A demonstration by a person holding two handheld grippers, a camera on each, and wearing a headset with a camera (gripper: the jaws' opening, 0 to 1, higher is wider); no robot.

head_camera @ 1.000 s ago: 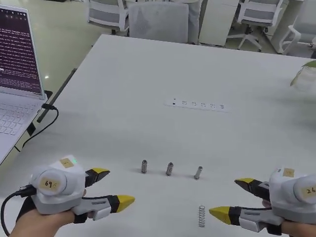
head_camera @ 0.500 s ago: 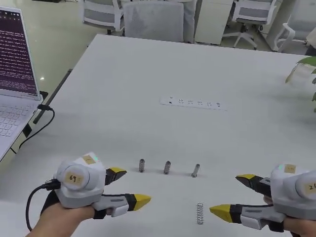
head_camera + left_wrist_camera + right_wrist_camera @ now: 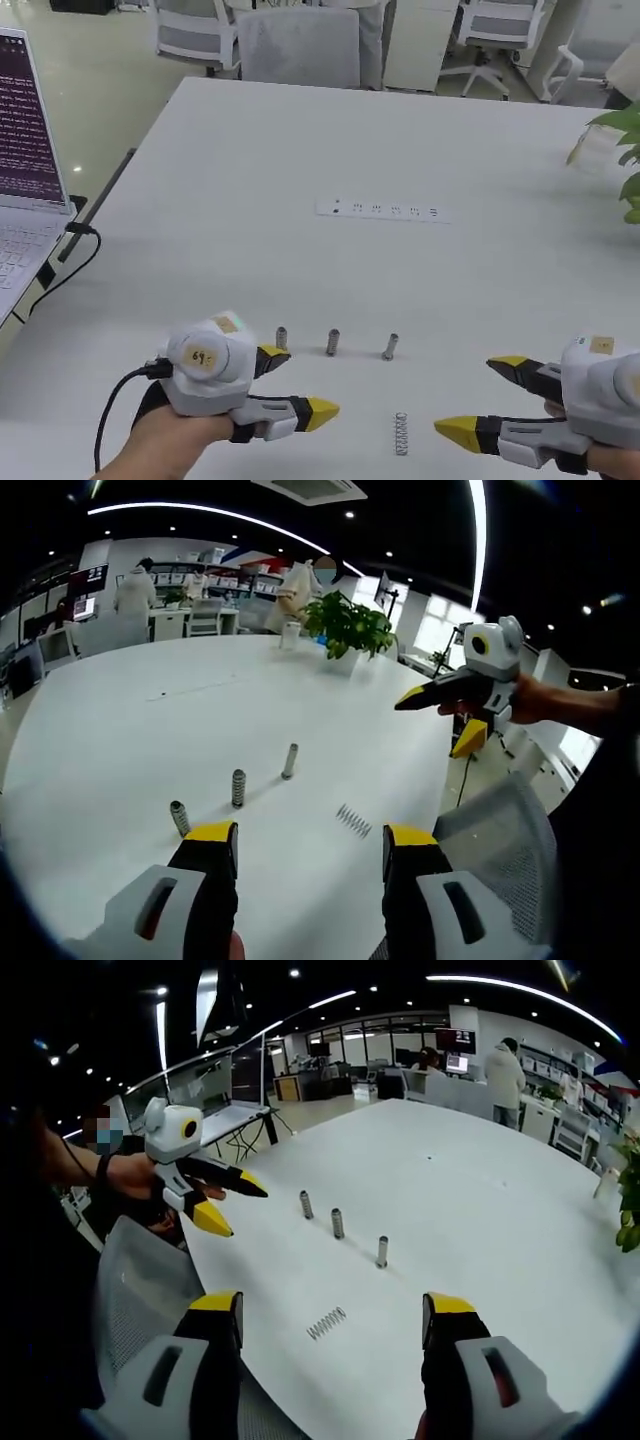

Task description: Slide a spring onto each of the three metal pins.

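Three short metal pins stand in a row on the white table [image 3: 300, 150]. The left pin [image 3: 281, 338] and the middle pin [image 3: 333, 342] each carry a coiled spring; the right pin [image 3: 390, 347] looks bare. One loose spring [image 3: 401, 433] lies flat in front of the right pin, also seen as spring [image 3: 352, 820] and spring [image 3: 326, 1323]. My left gripper [image 3: 305, 382] is open just in front of the left pin, holding nothing. My right gripper [image 3: 470, 395] hovers open to the right of the loose spring, with nothing in it.
A white power strip [image 3: 378, 211] lies across the middle of the table. An open laptop [image 3: 25, 150] with a black cable [image 3: 85, 255] sits at the left edge. A potted plant [image 3: 615, 150] stands far right, and office chairs [image 3: 300, 45] behind the table.
My left gripper has moved right and forward, closer to the left pin. The right gripper has hardly moved. The head camera has shifted, so the table sits differently in view.
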